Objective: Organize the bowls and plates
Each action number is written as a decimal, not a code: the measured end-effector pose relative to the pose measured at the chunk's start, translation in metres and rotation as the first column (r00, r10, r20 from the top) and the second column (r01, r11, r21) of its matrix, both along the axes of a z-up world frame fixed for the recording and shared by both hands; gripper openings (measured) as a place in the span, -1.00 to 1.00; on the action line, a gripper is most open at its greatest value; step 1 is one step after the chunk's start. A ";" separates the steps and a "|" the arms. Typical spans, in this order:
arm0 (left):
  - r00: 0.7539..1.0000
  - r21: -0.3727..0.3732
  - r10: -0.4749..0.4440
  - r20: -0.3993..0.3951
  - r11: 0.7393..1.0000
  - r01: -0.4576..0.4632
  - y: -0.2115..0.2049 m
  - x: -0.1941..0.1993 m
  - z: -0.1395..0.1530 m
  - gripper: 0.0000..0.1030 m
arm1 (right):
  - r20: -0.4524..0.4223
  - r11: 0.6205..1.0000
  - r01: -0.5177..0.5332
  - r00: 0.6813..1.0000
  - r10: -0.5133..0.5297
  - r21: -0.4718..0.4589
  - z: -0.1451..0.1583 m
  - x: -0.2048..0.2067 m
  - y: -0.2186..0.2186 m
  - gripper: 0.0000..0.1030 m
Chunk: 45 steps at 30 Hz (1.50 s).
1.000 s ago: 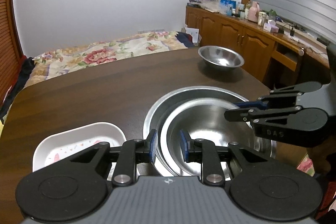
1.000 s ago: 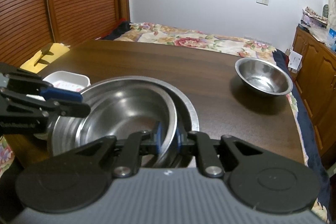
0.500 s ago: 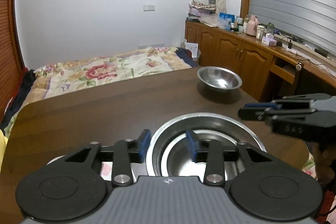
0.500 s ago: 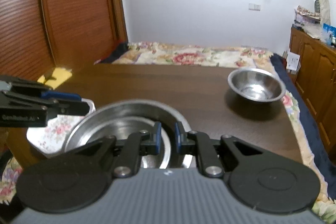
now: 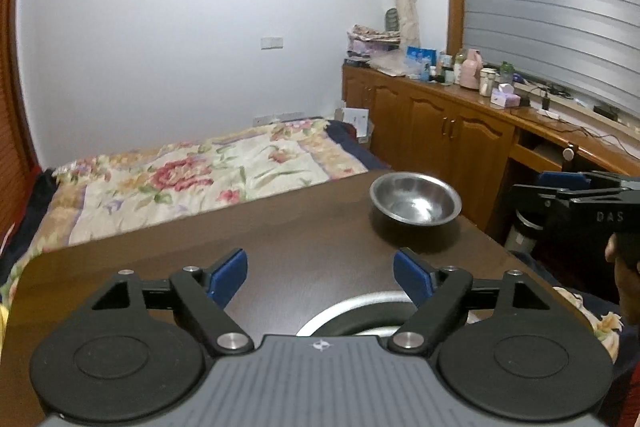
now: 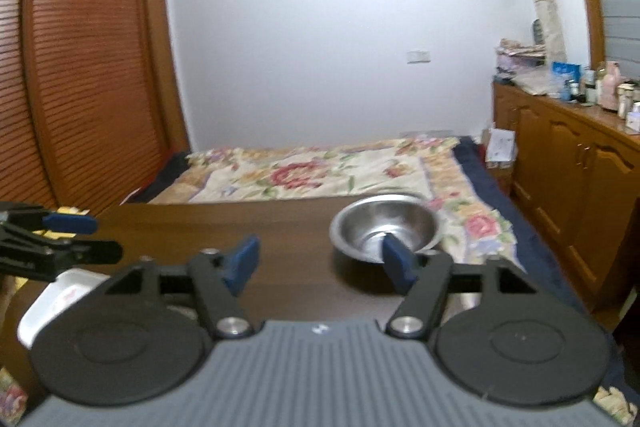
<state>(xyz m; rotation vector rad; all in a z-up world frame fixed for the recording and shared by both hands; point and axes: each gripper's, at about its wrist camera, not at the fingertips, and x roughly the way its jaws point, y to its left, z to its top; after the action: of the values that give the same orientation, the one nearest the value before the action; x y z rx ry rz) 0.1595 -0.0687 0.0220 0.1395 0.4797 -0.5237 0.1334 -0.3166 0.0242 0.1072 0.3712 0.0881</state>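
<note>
The left tongs [image 5: 320, 277] are seen above the dark wooden table [image 5: 304, 239], their jaws wide and still opening, with nothing between the blue pads [image 5: 412, 277]. Just beneath them, at the near edge of the table, only an arc of rim of the large steel basin [image 5: 352, 305] is shown; what lies inside it is hidden by the body of the tongs. Beyond the basin, toward the far right corner of the table, a small steel bowl [image 5: 415, 203] is set upright and alone, well apart from the basin. To the right of that bowl, off the table edge, the right tongs [image 5: 568, 191] are seen side-on, and part of a hand [image 5: 624, 267] is visible below them.

In the right wrist view, the right tongs [image 6: 320, 263] are likewise wide and opening, with nothing gripped; the small steel bowl [image 6: 386, 227] is seen past the right-hand pad, not touched. To the left of the bowl, at the near left of the table [image 6: 296, 227], part of a white rectangular dish [image 6: 56, 299] with a faint floral print is shown, and the left tongs [image 6: 56, 239] are held above it. A bed [image 6: 304, 175] with a flowered cover is placed behind the table, and wooden cabinets [image 6: 568, 163] are ranged to the right of the bowl.
</note>
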 end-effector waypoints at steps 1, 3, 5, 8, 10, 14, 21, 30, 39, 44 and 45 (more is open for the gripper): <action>1.000 0.004 -0.007 0.009 1.000 0.007 -0.003 0.002 0.001 0.64 | 0.002 1.000 0.013 1.000 -0.013 -0.002 0.001 0.003 -0.006 0.65; 0.999 0.023 -0.024 0.022 0.999 0.024 -0.011 0.005 0.004 0.65 | 0.005 0.999 0.030 1.000 -0.030 -0.011 0.001 0.009 -0.013 0.66; 0.999 0.036 -0.040 0.030 0.999 0.039 -0.018 0.008 0.005 0.70 | 0.008 0.999 0.051 0.999 -0.050 -0.020 0.000 0.015 -0.020 0.70; 0.998 0.048 -0.056 0.029 0.997 0.054 -0.027 0.015 0.006 0.72 | 0.007 0.998 0.064 0.998 -0.064 -0.016 -0.002 0.024 -0.028 0.78; 0.998 0.047 -0.064 0.023 0.997 0.063 -0.032 0.020 0.006 0.72 | 0.001 0.997 0.071 0.997 -0.071 -0.020 -0.005 0.031 -0.034 0.78; 0.997 0.048 -0.080 0.008 0.996 0.080 -0.044 0.033 0.005 0.73 | -0.016 0.997 0.075 0.997 -0.075 -0.017 -0.011 0.044 -0.044 0.78; 0.995 0.065 -0.097 -0.011 0.993 0.098 -0.066 0.062 0.003 0.73 | -0.040 0.997 0.068 0.997 -0.069 -0.024 -0.018 0.061 -0.053 0.78; 0.990 0.096 -0.131 -0.046 0.986 0.135 -0.099 0.097 -0.002 0.71 | -0.082 0.998 0.064 0.994 -0.065 -0.025 -0.033 0.087 -0.063 0.77; 0.974 0.113 -0.180 -0.141 0.974 0.196 -0.128 0.128 -0.024 0.30 | -0.143 0.998 0.058 0.988 -0.056 0.003 -0.053 0.105 -0.069 0.64; 0.963 0.119 -0.176 -0.203 0.972 0.203 -0.139 0.149 -0.042 0.18 | -0.183 0.999 0.042 0.982 -0.037 0.027 -0.061 0.113 -0.070 0.48; 0.961 0.119 -0.175 -0.214 0.972 0.203 -0.140 0.153 -0.045 0.18 | -0.189 0.999 0.040 0.981 -0.033 0.033 -0.062 0.114 -0.070 0.44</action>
<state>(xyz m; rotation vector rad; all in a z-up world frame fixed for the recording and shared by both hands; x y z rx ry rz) 0.3123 -0.2092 -0.0227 0.2701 0.7067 -0.6960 0.2475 -0.3865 -0.0381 0.1591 0.5571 0.0483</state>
